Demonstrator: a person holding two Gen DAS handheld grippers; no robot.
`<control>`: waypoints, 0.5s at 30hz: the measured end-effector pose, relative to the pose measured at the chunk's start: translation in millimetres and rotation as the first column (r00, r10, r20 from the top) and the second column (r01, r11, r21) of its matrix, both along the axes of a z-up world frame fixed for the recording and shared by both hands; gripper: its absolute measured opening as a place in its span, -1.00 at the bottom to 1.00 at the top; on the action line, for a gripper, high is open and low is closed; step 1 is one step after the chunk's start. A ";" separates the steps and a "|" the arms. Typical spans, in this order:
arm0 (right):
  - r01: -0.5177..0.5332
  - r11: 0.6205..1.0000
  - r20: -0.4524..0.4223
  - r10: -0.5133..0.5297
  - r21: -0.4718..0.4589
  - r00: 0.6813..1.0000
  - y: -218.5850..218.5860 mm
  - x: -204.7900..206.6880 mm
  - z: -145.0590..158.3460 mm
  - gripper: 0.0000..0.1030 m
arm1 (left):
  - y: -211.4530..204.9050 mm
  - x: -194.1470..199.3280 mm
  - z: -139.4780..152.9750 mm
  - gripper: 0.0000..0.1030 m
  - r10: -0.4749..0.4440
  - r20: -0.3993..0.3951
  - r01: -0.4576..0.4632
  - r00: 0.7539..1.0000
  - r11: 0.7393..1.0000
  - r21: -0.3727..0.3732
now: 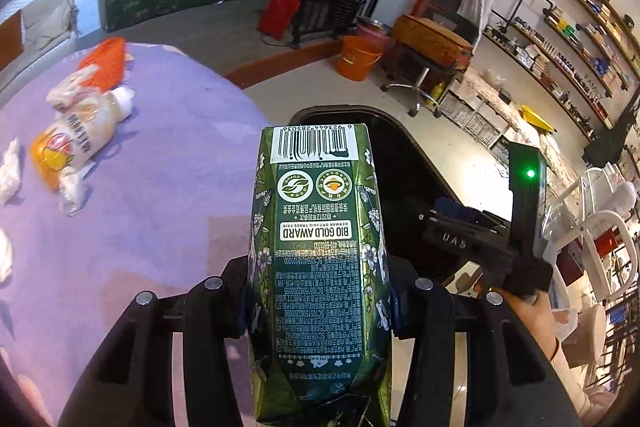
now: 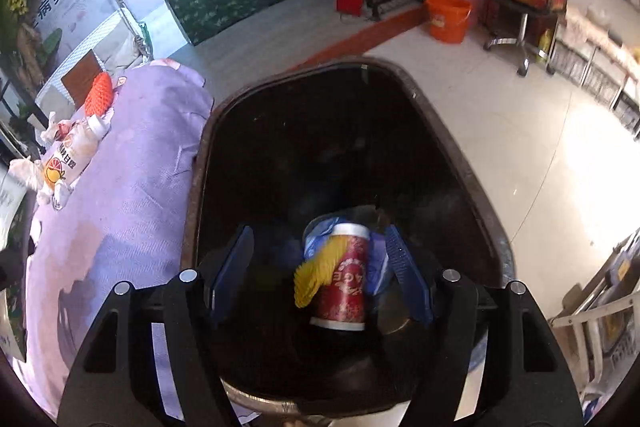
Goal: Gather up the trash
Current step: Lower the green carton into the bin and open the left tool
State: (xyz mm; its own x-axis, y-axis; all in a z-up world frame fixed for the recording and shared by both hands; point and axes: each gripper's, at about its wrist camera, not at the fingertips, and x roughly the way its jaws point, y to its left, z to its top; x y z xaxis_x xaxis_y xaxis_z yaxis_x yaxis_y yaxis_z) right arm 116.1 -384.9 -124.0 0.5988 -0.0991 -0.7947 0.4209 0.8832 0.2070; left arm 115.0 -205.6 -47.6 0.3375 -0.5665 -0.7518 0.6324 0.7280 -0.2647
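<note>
Carton carried toward the bin, right fingers empty over the trash already dropped.

The left gripper (image 1: 318, 301) clamps the green carton (image 1: 320, 251) by its sides, its long body reaching out ahead of the fingers, barcode end over the near rim of the black bin (image 2: 460, 155), a hold that suits tipping it in. The right gripper (image 2: 320, 275) hangs above the bin's mouth with fingers spread and nothing between them; the red cup (image 2: 348, 287) and yellow foam net (image 2: 316, 271) lie below, on the bin's bottom. A bottle (image 1: 76, 139) and tissues (image 1: 10, 171) remain on the purple tabletop (image 1: 160, 187), well to the left of both pairs of fingers.
</note>
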 end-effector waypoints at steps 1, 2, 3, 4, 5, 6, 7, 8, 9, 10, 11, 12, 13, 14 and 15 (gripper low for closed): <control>0.000 1.000 0.018 0.000 -0.015 1.000 1.8 -4.4 4.8 0.33 | -5.1 -0.2 -0.8 -0.08 -0.010 0.000 0.010 1.000 1.000 0.000; 0.006 1.000 0.034 -0.005 -0.028 0.999 2.6 -8.2 9.7 0.34 | -10.8 -1.2 -1.0 -0.08 -0.021 -0.002 0.021 1.000 1.000 -0.002; 0.014 0.999 0.048 -0.012 -0.041 0.999 2.9 -12.4 14.8 0.35 | -17.9 -2.8 -0.4 -0.08 -0.037 0.000 0.037 0.999 0.999 -0.005; 0.026 0.998 0.069 -0.021 -0.061 0.997 1.9 -18.0 21.3 0.44 | -23.8 -3.8 -0.1 -0.08 -0.051 0.004 0.051 0.999 0.999 -0.007; 0.038 0.996 0.086 -0.032 -0.078 0.996 0.0 -20.7 27.2 0.62 | -30.5 -5.1 0.0 -0.08 -0.065 0.010 0.065 0.998 0.998 -0.009; 0.061 0.993 0.111 -0.050 -0.102 0.993 -2.3 -27.6 35.8 0.68 | -38.8 -6.0 -0.5 -0.08 -0.080 0.012 0.080 0.997 0.997 -0.008; 0.076 0.991 0.128 -0.061 -0.115 0.990 -4.9 -33.1 41.4 0.71 | -45.5 -6.6 -1.3 -0.08 -0.094 0.009 0.094 0.996 0.996 -0.007; 0.088 0.988 0.145 -0.070 -0.126 0.987 -7.4 -38.2 47.5 0.71 | -52.2 -6.4 -2.9 -0.08 -0.106 0.004 0.106 0.994 0.994 -0.006; 0.100 0.986 0.159 -0.078 -0.134 0.984 -10.2 -42.7 53.4 0.71 | -60.9 -6.8 -4.5 -0.08 -0.118 -0.001 0.118 0.993 0.993 -0.004; 0.110 0.984 0.166 -0.087 -0.139 0.982 -13.3 -45.8 58.7 0.73 | -65.8 -6.6 -6.1 -0.08 -0.126 -0.001 0.126 0.992 0.992 0.000; 0.123 0.982 0.173 -0.098 -0.140 0.980 -16.9 -49.9 63.0 0.73 | -71.4 -6.9 -7.7 -0.08 -0.135 -0.001 0.135 0.991 0.991 0.005; 0.135 0.981 0.182 -0.109 -0.138 0.977 -19.5 -53.7 66.2 0.73 | -78.5 -7.0 -9.9 -0.08 -0.146 0.000 0.146 0.989 0.989 0.012; 0.151 0.980 0.196 -0.124 -0.131 0.973 -23.8 -59.1 69.2 0.75 | -83.8 -7.2 -11.8 -0.08 -0.153 0.000 0.153 0.988 0.988 0.020; 0.161 0.979 0.202 -0.134 -0.124 0.970 -27.0 -62.7 70.9 0.79 | -88.8 -7.4 -14.0 -0.08 -0.162 -0.002 0.162 0.987 0.986 0.031; 0.175 0.978 0.206 -0.149 -0.117 0.967 -31.2 -67.0 72.7 0.80 | -94.6 -6.9 -16.8 -0.08 -0.173 -0.011 0.173 0.985 0.984 0.045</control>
State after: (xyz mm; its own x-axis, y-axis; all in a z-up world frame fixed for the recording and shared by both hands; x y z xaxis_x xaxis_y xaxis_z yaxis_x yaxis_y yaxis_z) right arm 49.1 -416.1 -51.3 0.7081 -0.3047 -0.6370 0.5238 0.8316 0.1845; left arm 108.1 -300.2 -64.5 0.2320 -0.5806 -0.7804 0.7480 0.6194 -0.2385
